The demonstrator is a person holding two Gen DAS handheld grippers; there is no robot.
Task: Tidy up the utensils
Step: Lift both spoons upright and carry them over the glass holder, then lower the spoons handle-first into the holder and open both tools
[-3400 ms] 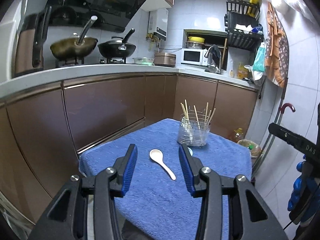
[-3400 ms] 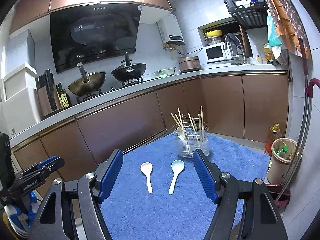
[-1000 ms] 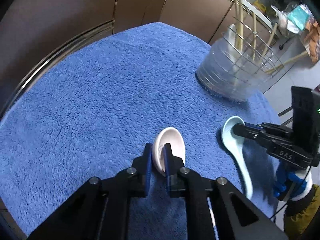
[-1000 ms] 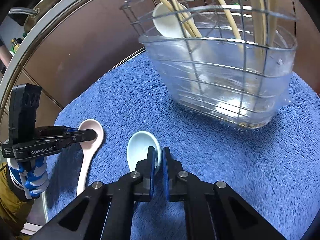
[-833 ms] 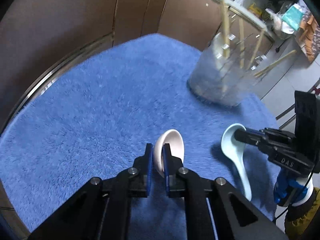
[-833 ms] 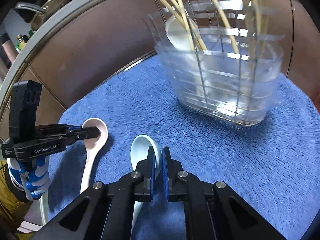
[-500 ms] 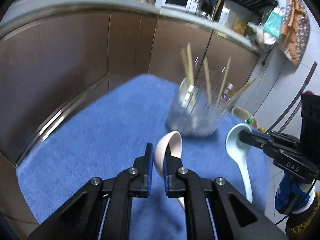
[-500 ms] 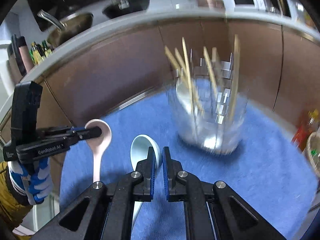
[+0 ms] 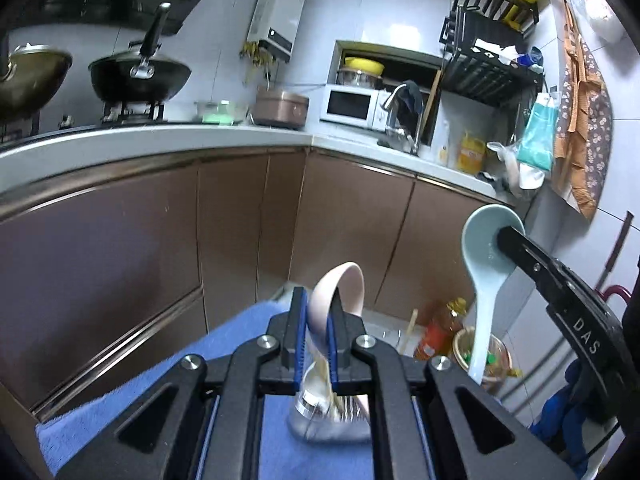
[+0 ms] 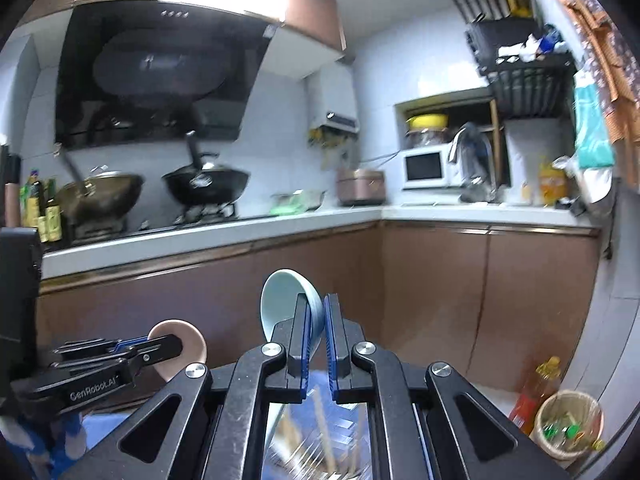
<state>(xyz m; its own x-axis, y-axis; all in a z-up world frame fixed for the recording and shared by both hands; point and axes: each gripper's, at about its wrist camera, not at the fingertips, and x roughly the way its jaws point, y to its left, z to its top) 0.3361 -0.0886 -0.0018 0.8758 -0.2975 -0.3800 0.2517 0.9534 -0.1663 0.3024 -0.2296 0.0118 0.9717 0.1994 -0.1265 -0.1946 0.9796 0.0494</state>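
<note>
Two spoons up in the air, no longer flat on the blue towel (image 9: 160, 392) beside the utensil holder (image 9: 320, 416) as a second ago. Clenched on the bowl of the pink spoon (image 9: 338, 296): the left gripper (image 9: 318, 320), pads tight on either side, handle hanging down toward the holder directly below. Clenched likewise on the bowl rim of the pale blue spoon (image 10: 288, 300): the right gripper (image 10: 315, 320), handle dropping straight down, also above the holder and a little to the right of the pink one.

Seen only as a blur beneath both sets of fingers, the holder, with chopsticks standing in it and the wire grid just legible. Hard to tell from here which slot sits under which handle.

Meaning for the task: pick-up done for both spoons, carry nearly done, insertion not yet begun. Probably next, a lowering of each handle tip into a free cell of the grid, away from the leaning chopsticks, then a release. Worth watching: smooth ceramic pinched at a curved bowl, so liable to swivel or slip; two handles descending close together, so liable to knock.
</note>
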